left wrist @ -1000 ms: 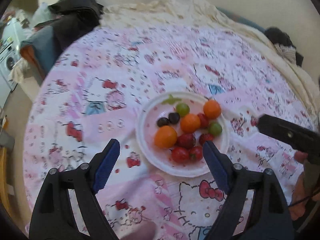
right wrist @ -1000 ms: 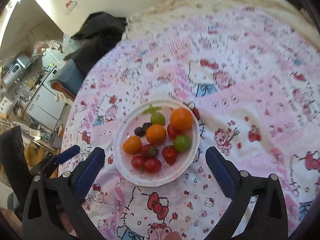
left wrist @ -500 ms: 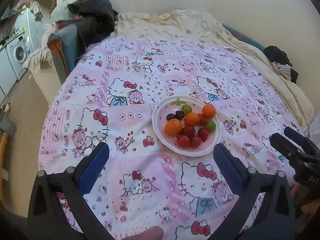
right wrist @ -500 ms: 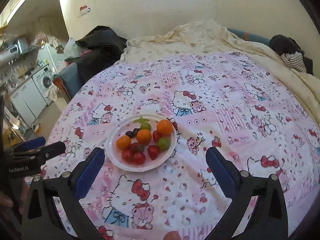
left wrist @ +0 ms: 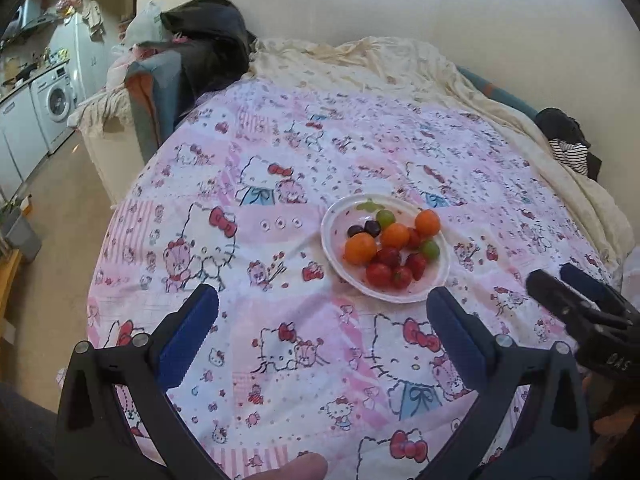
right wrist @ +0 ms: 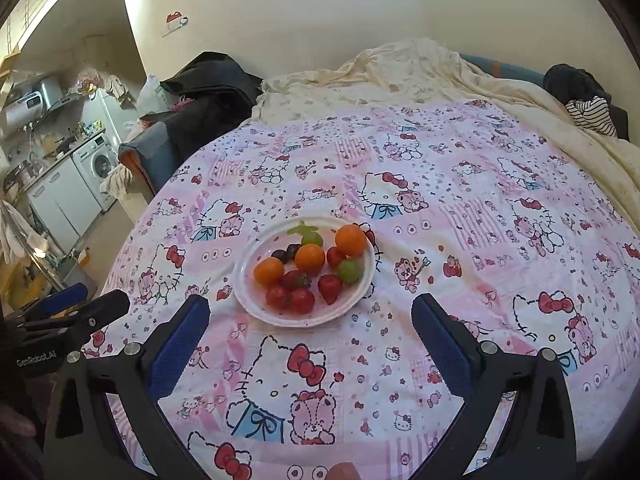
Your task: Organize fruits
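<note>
One white plate (right wrist: 244, 276) rests on the pink patterned bedspread (right wrist: 460, 216). Contents: three oranges (right wrist: 309, 258), two green grapes (right wrist: 349, 270), two dark grapes (right wrist: 286, 253), several red fruits. Left gripper (left wrist: 322, 322) and right gripper (right wrist: 310, 326): both spread wide, empty, near the plate

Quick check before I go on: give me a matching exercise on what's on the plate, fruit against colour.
Things:
1. grapes
2. strawberries
3. tangerines
4. plate

Colours:
A. white
B. orange
C. green
D. red

Pairs: 1-C, 2-D, 3-B, 4-A
</note>
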`<state>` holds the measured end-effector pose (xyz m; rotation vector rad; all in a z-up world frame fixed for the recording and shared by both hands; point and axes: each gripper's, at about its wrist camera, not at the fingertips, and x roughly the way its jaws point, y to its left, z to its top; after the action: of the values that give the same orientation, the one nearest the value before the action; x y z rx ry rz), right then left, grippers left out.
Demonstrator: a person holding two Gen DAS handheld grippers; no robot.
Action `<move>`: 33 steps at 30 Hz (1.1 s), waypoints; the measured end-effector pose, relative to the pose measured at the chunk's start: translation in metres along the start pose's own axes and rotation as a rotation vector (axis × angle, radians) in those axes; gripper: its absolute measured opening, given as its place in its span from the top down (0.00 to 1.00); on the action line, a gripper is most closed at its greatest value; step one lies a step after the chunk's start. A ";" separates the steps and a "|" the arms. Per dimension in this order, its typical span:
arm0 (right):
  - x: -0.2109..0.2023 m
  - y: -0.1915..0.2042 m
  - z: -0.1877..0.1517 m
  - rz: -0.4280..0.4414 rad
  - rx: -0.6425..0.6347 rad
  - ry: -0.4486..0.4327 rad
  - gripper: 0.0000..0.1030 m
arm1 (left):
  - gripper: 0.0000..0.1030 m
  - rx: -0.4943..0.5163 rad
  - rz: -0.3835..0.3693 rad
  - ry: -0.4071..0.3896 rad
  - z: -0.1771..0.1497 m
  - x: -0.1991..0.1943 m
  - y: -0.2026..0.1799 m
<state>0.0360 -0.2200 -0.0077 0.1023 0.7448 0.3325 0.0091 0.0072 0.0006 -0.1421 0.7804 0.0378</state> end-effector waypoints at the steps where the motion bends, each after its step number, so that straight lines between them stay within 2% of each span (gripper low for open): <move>1: 0.000 0.001 0.000 -0.004 -0.001 -0.002 0.00 | 0.00 0.007 0.004 -0.009 0.000 -0.001 -0.002; 33: -0.001 0.002 0.001 -0.022 -0.018 -0.031 0.00 | 0.00 -0.007 -0.017 -0.026 0.006 -0.001 -0.004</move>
<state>0.0355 -0.2187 -0.0056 0.0820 0.7118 0.3154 0.0126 0.0037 0.0062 -0.1542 0.7530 0.0264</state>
